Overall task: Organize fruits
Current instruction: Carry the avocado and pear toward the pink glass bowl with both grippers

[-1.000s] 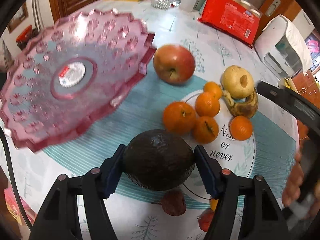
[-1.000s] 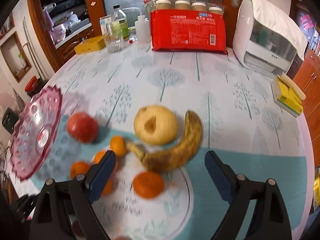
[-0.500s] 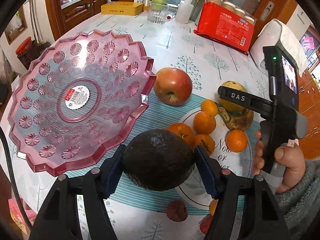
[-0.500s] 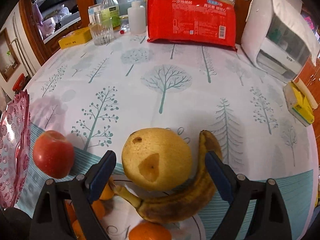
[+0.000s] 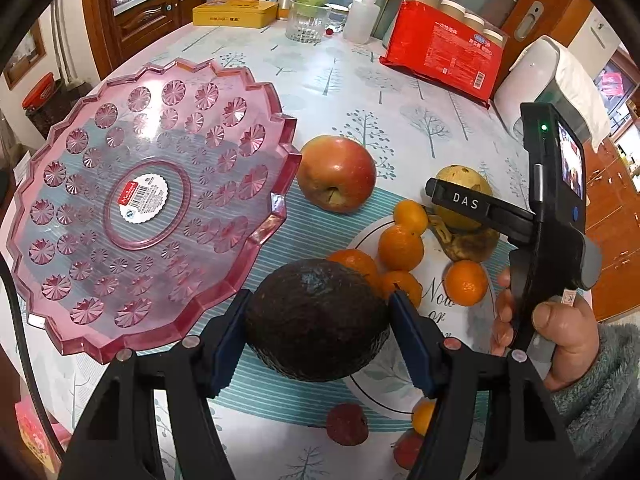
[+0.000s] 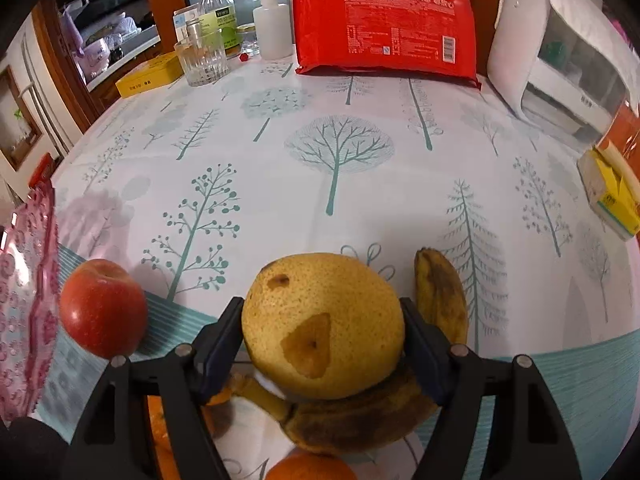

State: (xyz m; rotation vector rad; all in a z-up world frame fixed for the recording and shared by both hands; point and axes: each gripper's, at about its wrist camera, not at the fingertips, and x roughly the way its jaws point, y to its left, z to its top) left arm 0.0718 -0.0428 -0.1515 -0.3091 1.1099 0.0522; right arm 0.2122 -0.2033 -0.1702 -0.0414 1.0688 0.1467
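My left gripper (image 5: 318, 338) is shut on a dark avocado (image 5: 316, 320) and holds it above the table, right of the pink plastic fruit tray (image 5: 60, 280). My right gripper (image 6: 322, 340) has its pads against both sides of a yellow pear (image 6: 322, 324) that rests against a browned banana (image 6: 440, 296); the pear (image 5: 464, 184) also shows in the left wrist view, behind the right gripper's body. A red apple (image 5: 338, 174) sits beside the tray's right rim. Several mandarins (image 5: 400, 246) lie on the round placemat (image 5: 436, 308).
A red packet of paper cups (image 6: 384, 24), a white appliance (image 6: 560, 48), a glass (image 6: 202, 60), bottles and a yellow box (image 6: 150, 74) stand at the table's far side. A yellow carton (image 6: 612, 196) lies at the right. Small red fruits (image 5: 347, 424) lie near the front edge.
My right gripper moved forward and down and its pads closed in on the pear. My left gripper lifted the avocado and the pink tray now lies more level in its view.
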